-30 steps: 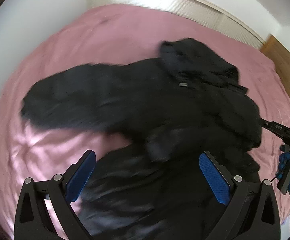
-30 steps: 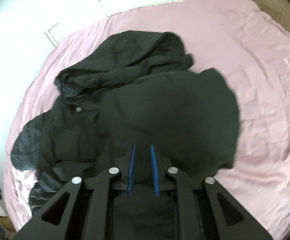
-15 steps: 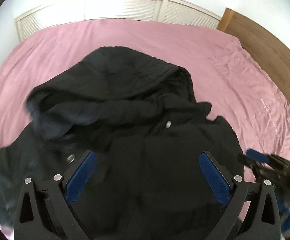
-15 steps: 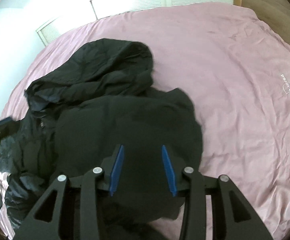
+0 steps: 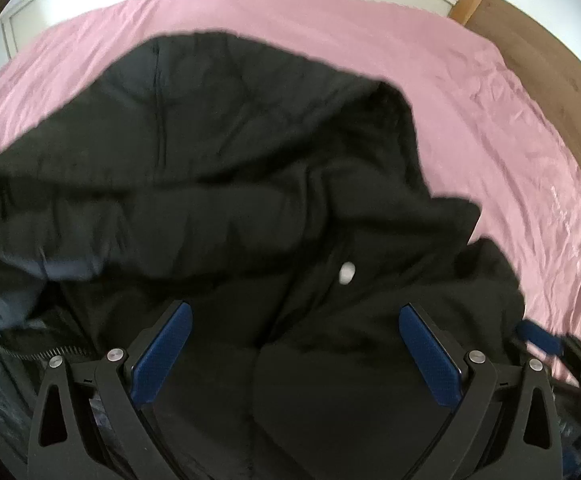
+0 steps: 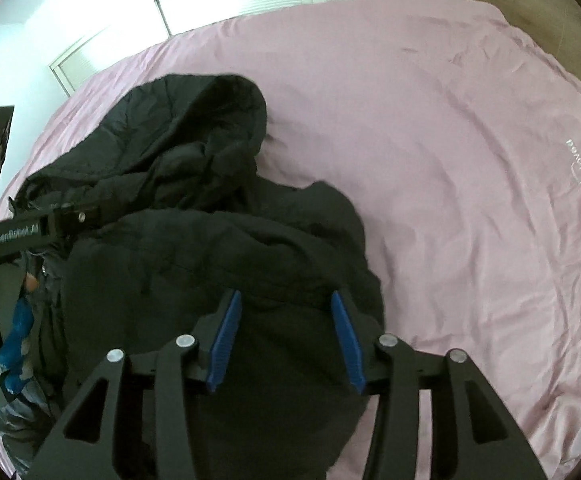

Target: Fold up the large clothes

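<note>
1. A large black padded hooded jacket (image 5: 250, 200) of soft, puffy quilted fabric is seen lying crumpled on a bed covered by a smooth pink sheet (image 5: 510, 140). It sits toward the near left of the bed, and the right and far parts of the sheet are left bare.
2. The hood (image 6: 194, 128) is spread toward the far side, while a bunched fold – possibly a sleeve or front panel – is heaped over the body on the near side.
3. A small pale snap button (image 5: 346, 272) is visible on the front of the jacket, and zipper teeth (image 5: 46, 350) show at the near left edge.
4. The left gripper (image 5: 294, 344), with black arms and blue pads, is held wide apart above the near part of the jacket; nothing is gripped.
5. The right gripper (image 6: 286, 340) is parted to a moderate width over the heaped fold, with no fabric pinched between the pads.
6. The jacket is judged to be light but bulky, soft and springy – folds are likely to puff back up, and the shell may be slippery.
7. Hold is best taken at firm edges such as the hem, a cuff or the zipper line, with only a thin layer pinched.
</note>
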`<state>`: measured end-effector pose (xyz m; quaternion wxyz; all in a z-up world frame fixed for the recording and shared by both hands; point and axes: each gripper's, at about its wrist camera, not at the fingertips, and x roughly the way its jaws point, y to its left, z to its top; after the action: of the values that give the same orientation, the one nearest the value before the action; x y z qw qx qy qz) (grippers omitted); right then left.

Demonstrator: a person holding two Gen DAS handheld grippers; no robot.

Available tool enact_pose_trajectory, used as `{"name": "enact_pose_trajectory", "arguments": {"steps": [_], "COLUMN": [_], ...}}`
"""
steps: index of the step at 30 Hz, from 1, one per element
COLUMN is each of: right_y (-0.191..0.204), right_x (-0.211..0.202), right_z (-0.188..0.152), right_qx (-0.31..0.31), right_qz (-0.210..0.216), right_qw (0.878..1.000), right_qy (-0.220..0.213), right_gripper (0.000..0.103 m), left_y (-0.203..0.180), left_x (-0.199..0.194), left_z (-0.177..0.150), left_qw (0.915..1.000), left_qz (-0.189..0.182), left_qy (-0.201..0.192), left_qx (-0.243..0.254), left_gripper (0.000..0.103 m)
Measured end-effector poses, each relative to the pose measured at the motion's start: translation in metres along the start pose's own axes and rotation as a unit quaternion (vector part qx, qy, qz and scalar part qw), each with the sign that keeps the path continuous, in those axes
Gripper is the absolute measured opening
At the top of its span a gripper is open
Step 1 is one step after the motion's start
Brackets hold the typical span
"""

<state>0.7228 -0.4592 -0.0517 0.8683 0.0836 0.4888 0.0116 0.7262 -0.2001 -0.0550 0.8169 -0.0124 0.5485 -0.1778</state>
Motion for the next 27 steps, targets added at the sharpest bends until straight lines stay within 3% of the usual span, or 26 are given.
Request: {"name": "enact_pose_trajectory", "arguments": {"steps": [8,19,23,27], "right_y": [0.011,0.036,0.043,0.049], "right_x": [0.020,0.025,0.027,0.028], "right_z": [-0.006,-0.031,-0.034,-0.037], "right_qx": [-0.022,-0.078,-0.085,-0.097], "right_qz": [0.005,0.019,0.020,0.014], "right_qw": [1.000,0.997,0.996,0.995], "right_qy": [0.005,0.014,0.017,0.020], "right_gripper": [0.053,0.056,0.056,0.056], "left_y": [0.010,-0.003,-0.001,0.000], "left_x": [-0.001,-0.052,-0.075,-0.094], "left_z": [-0.060,-0.151,-0.158,-0.136], "left_qw": [0.9986,0.9941,0.9969,0.9990], "left_qz": [-0.032,-0.082,-0.061,-0.035], "left_qy": [0.040,0.057,0.033,-0.010], "left_qx": [-0.014,-0.043,-0.037,-0.027], "left_gripper": [0.102,0.102,0.102,0.102]}}
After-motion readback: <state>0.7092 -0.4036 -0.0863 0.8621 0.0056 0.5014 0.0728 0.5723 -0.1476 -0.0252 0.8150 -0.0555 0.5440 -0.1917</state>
